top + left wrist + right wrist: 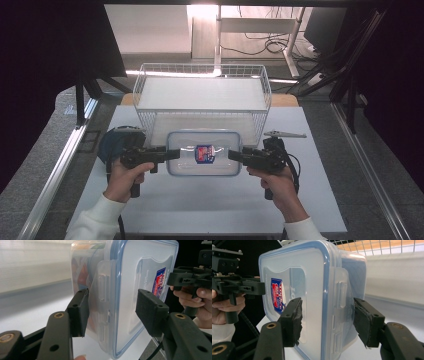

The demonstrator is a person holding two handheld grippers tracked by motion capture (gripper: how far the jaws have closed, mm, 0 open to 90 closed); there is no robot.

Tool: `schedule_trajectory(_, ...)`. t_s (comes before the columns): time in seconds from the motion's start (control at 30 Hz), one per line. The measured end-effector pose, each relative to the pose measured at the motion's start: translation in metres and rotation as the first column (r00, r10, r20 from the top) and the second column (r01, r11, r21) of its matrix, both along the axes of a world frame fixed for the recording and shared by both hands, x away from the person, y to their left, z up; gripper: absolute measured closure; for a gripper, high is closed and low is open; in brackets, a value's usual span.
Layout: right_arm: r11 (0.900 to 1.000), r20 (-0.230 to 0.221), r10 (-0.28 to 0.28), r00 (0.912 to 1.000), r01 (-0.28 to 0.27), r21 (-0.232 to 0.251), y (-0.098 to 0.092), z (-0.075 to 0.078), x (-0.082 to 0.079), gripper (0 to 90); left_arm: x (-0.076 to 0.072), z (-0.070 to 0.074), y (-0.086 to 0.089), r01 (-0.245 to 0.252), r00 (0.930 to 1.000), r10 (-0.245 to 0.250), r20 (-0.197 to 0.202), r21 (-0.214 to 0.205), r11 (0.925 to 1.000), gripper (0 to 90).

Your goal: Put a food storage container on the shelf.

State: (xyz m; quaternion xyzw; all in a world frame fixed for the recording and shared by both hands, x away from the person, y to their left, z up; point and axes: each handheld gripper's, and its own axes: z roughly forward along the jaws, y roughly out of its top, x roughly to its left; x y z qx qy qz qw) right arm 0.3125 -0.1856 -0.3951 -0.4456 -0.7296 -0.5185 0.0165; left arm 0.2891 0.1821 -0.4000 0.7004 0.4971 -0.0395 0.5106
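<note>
A clear plastic container [204,152] with a blue-rimmed lid and a red and blue label lies lid up on the white table [200,200], just in front of the wire basket. My left gripper [172,154] is at its left end and my right gripper [235,155] at its right end. In the left gripper view the jaws stand open around the side latch of the container [140,272], with a gap on the lid side. In the right gripper view the open gripper [328,322] straddles the other latch of the container [312,272]. Coloured contents show dimly through the wall.
A white wire basket [202,95] on two levels stands right behind the container. A dark blue round object [116,141] lies at the table's left, beside my left hand. Metal rails run along both table sides.
</note>
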Motion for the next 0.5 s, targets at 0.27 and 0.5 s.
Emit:
schedule_trajectory(0.27, 1.0000, 0.028, 0.004, 0.9996, -0.004, -0.006, 0.004, 0.027, 0.009, 42.6, 0.010, 0.026, 0.003, -0.003, 0.9995, 0.003, 0.032, -0.006, 1.0000, 45.3)
schedule_trajectory(0.5, 1.0000, 0.049, 0.006, 0.9988, -0.006, 0.002, 0.005, 0.044, 0.018, 42.6, 0.018, 0.043, 0.005, -0.003, 0.9987, 0.003, 0.052, -0.004, 1.0000, 45.4)
